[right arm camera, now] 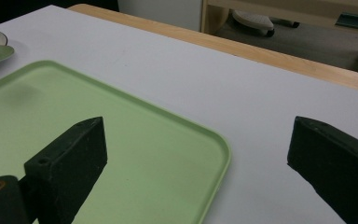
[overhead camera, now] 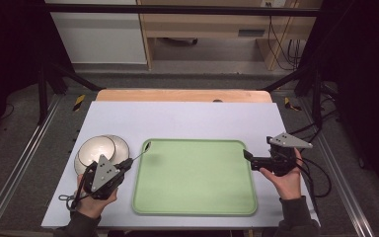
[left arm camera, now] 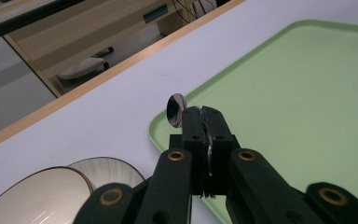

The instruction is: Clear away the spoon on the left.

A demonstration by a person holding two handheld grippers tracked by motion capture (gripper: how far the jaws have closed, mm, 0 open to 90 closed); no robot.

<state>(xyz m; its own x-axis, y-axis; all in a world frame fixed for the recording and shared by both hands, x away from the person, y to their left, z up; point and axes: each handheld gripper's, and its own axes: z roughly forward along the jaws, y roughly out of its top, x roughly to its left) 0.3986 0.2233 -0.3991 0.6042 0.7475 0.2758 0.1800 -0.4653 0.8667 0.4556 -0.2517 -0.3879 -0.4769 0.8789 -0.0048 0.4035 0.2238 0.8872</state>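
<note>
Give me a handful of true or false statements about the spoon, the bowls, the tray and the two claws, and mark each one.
1. The left claw is shut on a metal spoon. True.
2. The spoon's bowl is over the middle of the green tray. False: it is at the tray's far left corner, by the rim.
3. The right claw holds a bowl. False: its jaws stand wide apart with nothing between them, above the tray's right edge.
4. Two bowls sit on the table to the left of the tray. True.
5. Food lies on the tray. False: its green surface is bare.
</note>
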